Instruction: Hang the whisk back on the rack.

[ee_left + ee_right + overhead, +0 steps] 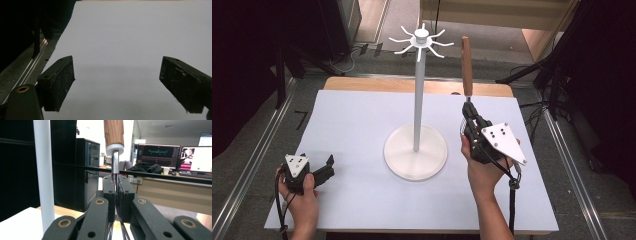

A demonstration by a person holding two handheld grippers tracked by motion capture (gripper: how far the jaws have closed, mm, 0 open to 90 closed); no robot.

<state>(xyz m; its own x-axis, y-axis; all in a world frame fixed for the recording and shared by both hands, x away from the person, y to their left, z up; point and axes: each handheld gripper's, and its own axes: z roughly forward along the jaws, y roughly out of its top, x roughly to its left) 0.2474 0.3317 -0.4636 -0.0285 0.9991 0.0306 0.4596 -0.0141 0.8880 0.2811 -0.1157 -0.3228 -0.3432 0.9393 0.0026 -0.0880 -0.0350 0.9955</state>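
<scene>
STEP: hang the wooden-handled wire whisk point(467, 65) on a hook of the white metal hook stand point(417, 90); keep the handle upright, approach slowly | RIGHT: right claw point(470, 119) pinching the whisk's wires, raised right of the pole | LEFT: left claw point(326, 167) spread, resting low on the white-covered bench point(362, 200).

white stand point(416, 150) mid-table (tall pole), open sheet point(362, 200) either side
</scene>
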